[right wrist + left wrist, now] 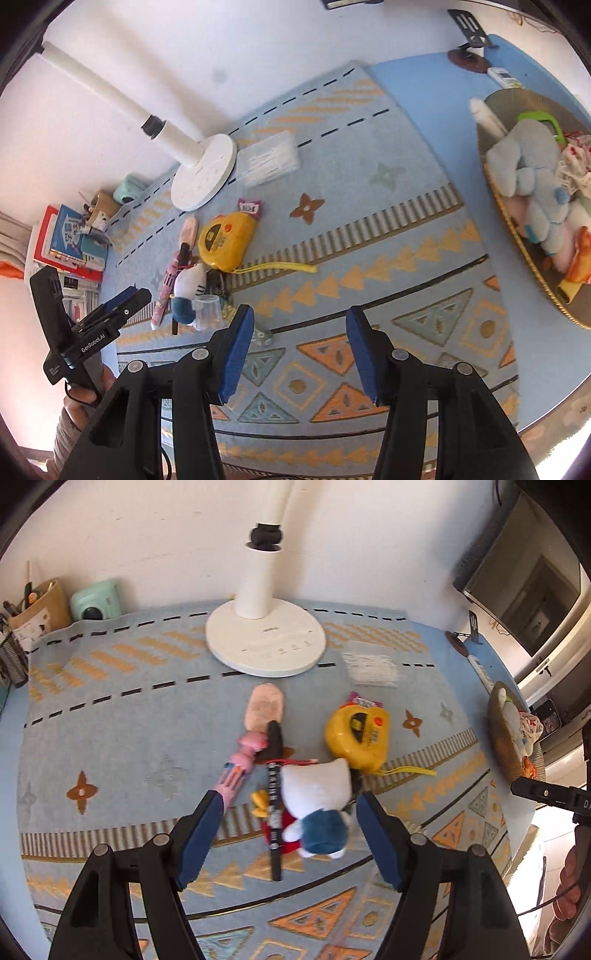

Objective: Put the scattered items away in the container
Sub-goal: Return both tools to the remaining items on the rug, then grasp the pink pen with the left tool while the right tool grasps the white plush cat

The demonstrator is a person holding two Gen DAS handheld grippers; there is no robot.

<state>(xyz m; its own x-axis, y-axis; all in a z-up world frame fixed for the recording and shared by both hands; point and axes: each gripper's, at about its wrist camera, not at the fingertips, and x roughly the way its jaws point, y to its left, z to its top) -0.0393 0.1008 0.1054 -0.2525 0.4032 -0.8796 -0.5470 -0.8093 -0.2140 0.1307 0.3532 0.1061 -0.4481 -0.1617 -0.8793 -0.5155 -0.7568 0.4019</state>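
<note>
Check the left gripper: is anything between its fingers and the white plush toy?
No barrier. The left gripper is open with the white plush toy between its fingers. But the black pen lies right against the toy's left side, inside the same gap, so closing may catch it too.

A white wall (pixel 155 535) rises behind the desk where I work, its surface covered by a pale blue patterned mat (pixel 122 709) with orange triangles and dashed black lines. A white lamp base (pixel 266 644) and its stem stand at the wall. A mint-green camera (pixel 96 600) and a tan pouch (pixel 44 609) sit in the far left corner, books (pixel 70 236) stacked beyond. Bright daylight washes the scene.
</note>
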